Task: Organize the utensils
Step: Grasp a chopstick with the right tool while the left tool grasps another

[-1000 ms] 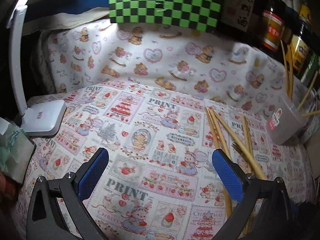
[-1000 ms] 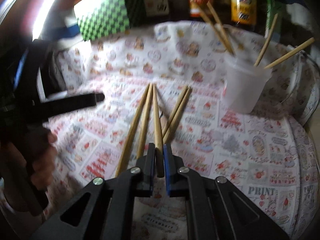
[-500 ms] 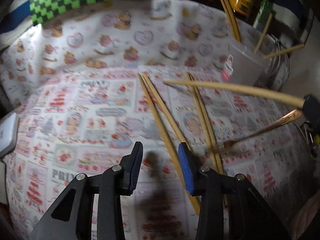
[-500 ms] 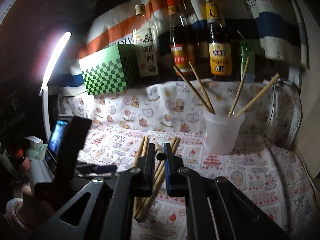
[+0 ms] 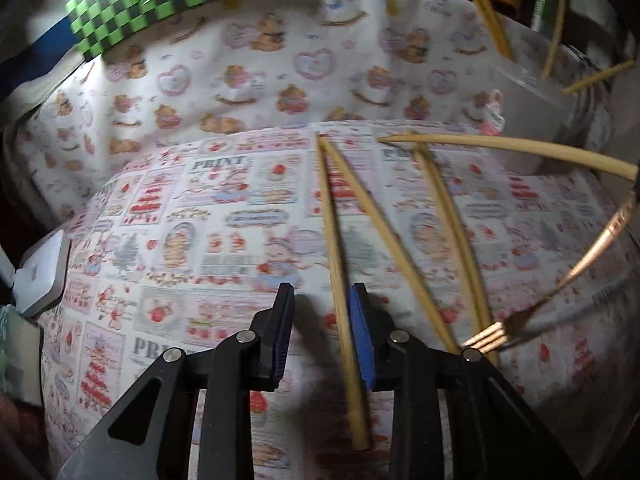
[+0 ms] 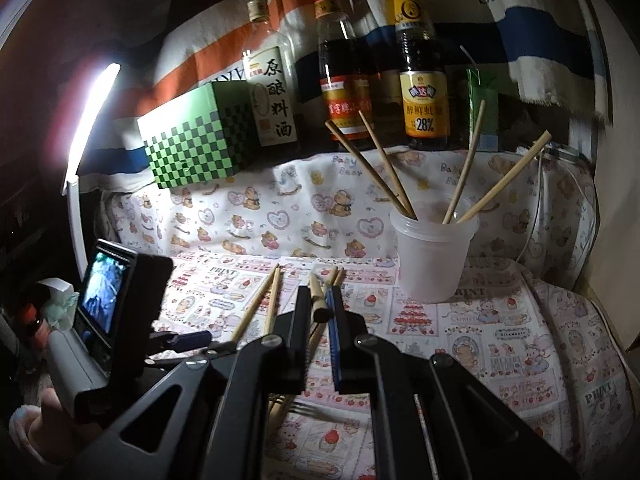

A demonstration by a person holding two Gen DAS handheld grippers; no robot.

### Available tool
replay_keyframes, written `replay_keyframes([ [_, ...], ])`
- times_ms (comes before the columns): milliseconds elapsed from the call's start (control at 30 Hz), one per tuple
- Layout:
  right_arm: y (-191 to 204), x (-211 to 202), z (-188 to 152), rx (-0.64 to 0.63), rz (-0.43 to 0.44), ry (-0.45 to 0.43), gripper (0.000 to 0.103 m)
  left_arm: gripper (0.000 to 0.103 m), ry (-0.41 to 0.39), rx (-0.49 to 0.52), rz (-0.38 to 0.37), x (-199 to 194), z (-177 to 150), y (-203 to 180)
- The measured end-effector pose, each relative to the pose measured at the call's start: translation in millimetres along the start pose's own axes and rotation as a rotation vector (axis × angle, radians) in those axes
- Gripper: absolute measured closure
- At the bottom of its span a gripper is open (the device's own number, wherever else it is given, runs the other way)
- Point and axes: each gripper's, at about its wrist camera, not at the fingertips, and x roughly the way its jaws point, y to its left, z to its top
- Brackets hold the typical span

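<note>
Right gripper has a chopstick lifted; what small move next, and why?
Probably carry the right gripper up and rightward toward the plastic cup. Its fingers are shut on one chopstick, the cup already holds four, and more chopsticks remain on the cloth.

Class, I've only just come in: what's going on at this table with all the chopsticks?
A person is sorting chopsticks into the plastic cup, which already holds four. The right tongs are shut on one chopstick, lifted above the cloth. The left tongs are open around another chopstick lying on the tablecloth, not yet gripping it. A fork lies nearby.
</note>
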Motion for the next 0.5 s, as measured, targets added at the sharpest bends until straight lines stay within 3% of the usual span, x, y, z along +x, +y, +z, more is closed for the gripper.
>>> replay_keyframes([
  [100, -3, 4, 0, 0.007, -0.014, 0.010, 0.096, 0.075, 0.023, -0.055, -0.023, 1, 1, 15],
  [267, -11, 18, -3, 0.022, -0.064, 0.031, 0.096, 0.077, 0.022, -0.062, -0.008, 3, 3, 20],
  [333, -14, 23, -4, 0.019, -0.077, 0.037, 0.096, 0.094, 0.019, -0.054, -0.012, 2, 3, 17],
  [433, -17, 26, -3, 0.023, -0.070, 0.045, 0.096, 0.097, 0.001, -0.054, -0.019, -3, 3, 13],
  [500, -18, 26, -4, 0.031, -0.070, 0.049, 0.096, 0.097, -0.060, -0.067, -0.015, -13, 5, 15],
])
